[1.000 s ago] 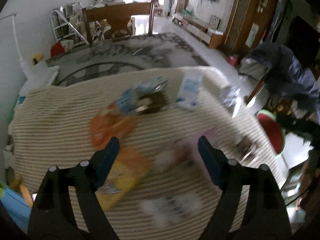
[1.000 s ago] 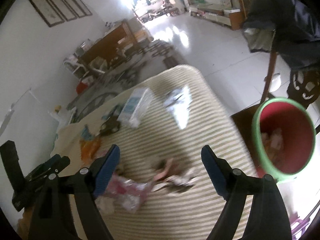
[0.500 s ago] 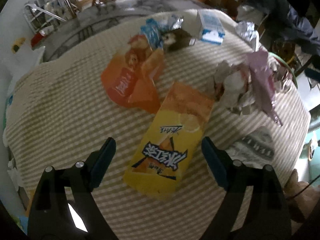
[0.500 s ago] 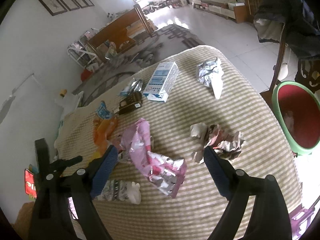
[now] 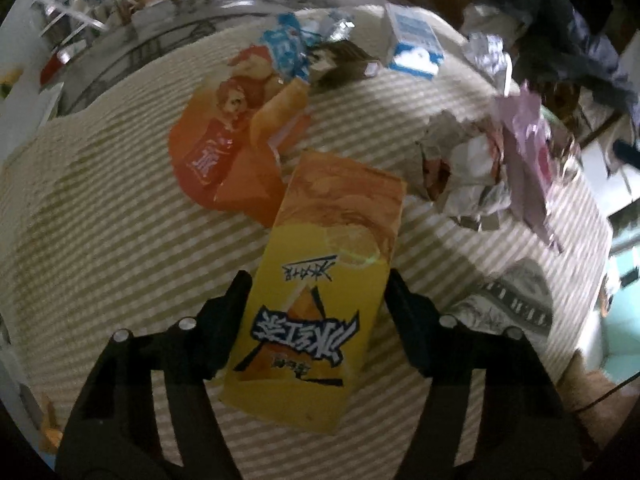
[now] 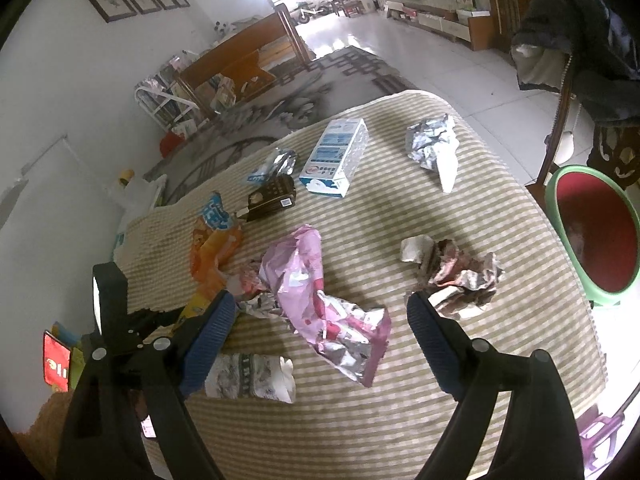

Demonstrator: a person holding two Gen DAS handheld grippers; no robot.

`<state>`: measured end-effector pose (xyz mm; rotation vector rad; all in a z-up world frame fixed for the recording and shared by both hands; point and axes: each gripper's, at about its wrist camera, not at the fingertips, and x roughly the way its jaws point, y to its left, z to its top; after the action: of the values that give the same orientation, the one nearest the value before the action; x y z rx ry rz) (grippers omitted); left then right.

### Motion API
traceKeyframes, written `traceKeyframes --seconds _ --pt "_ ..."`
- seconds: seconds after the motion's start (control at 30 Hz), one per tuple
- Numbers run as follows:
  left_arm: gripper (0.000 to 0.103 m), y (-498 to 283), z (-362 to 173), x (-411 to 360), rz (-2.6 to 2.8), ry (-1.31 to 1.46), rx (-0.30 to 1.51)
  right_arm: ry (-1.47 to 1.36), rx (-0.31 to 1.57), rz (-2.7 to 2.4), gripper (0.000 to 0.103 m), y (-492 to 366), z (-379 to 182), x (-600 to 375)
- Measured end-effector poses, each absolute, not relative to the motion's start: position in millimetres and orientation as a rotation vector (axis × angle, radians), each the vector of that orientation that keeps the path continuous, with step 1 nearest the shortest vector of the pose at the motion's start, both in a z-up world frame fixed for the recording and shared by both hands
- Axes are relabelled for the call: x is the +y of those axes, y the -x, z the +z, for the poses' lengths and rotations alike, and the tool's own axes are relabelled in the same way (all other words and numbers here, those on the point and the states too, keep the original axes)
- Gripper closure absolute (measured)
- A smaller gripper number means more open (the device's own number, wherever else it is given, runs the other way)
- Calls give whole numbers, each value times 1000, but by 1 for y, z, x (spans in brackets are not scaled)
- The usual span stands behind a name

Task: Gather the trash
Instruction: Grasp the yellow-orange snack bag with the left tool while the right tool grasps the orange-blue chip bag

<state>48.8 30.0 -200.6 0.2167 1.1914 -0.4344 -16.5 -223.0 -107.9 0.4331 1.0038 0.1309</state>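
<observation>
While its jaws close in from either side, the left gripper [image 5: 316, 296] straddles the near half of the yellow carton [image 5: 320, 276], flat on the striped cloth [image 5: 100, 220], apparently to pinch its narrow width. Carton: crushed, glossy, bold printed lettering. Right gripper [image 6: 320, 320] hangs wide and empty over the pink wrapper [image 6: 320, 304]; beyond the carton, orange bag [image 5: 224, 152], then the blue-white box [image 5: 416, 44].

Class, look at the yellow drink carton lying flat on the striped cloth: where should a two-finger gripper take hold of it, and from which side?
Grip the yellow carton across its two long side edges near the printed end, coming down from above. It lies flat, so only its narrow width fits between the fingers. The left gripper already straddles it there, jaws closing.
</observation>
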Motion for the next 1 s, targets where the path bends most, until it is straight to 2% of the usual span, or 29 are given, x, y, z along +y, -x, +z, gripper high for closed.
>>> traceKeyframes --seconds 0.23,0.43,0.7,1.0 --pt "38 -32 -178 64 -277 -1 1162 -498 1050 284 18 -28 -105 -182" --pt "38 -20 -177 77 -225 37 1157 -662 1204 381 17 -103 -125 -125" --pt "38 -18 -185 83 -216 70 1170 -629 1370 237 17 -154 -177 -68" --pt "38 -17 -193 99 -188 98 1194 -515 1360 139 17 -172 -192 -51"
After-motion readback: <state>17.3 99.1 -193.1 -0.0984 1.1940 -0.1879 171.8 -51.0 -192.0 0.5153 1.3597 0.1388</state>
